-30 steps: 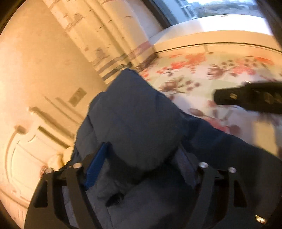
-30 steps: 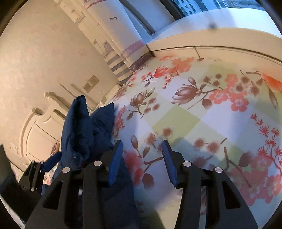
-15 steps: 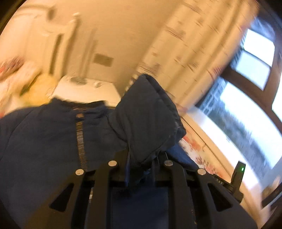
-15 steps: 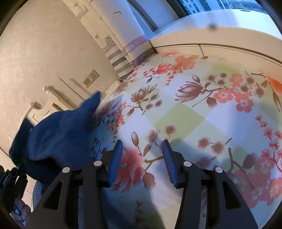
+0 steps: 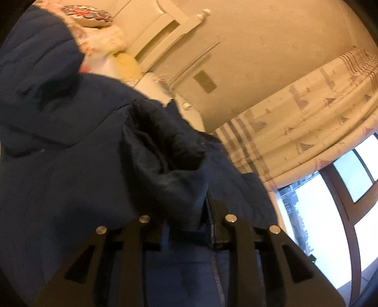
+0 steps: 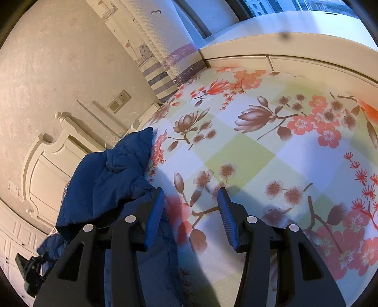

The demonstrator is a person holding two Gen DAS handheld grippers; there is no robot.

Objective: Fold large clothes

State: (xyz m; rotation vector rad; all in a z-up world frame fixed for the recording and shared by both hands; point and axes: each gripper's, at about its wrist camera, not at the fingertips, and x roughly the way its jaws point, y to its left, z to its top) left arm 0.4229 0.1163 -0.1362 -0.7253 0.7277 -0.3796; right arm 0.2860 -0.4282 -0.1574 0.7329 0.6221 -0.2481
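A navy padded jacket [image 5: 70, 179] fills the left wrist view. My left gripper [image 5: 186, 219] is shut on a bunched fold of the jacket, which hides its fingertips. A zipper [image 5: 216, 274] runs down below the jaws. In the right wrist view the jacket [image 6: 111, 174] lies bunched at the left on the floral bedsheet [image 6: 271, 146]. My right gripper [image 6: 191, 203] is open and empty above the sheet, its left blue pad [image 6: 154, 216] at the jacket's edge. The left gripper shows at the lower left [image 6: 30, 271].
A cream headboard [image 6: 45, 170] and wall stand at the left. A striped curtain [image 6: 163, 59] hangs at the bed's far corner beside a window ledge [image 6: 283, 47]. Pillows [image 5: 94, 21] lie by the headboard in the left wrist view, with a window [image 5: 330, 224] at the right.
My left gripper has swung the held jacket fold toward the headboard side and lowered it. In the right wrist view the jacket has spread down onto the sheet. The right gripper stays open and still.
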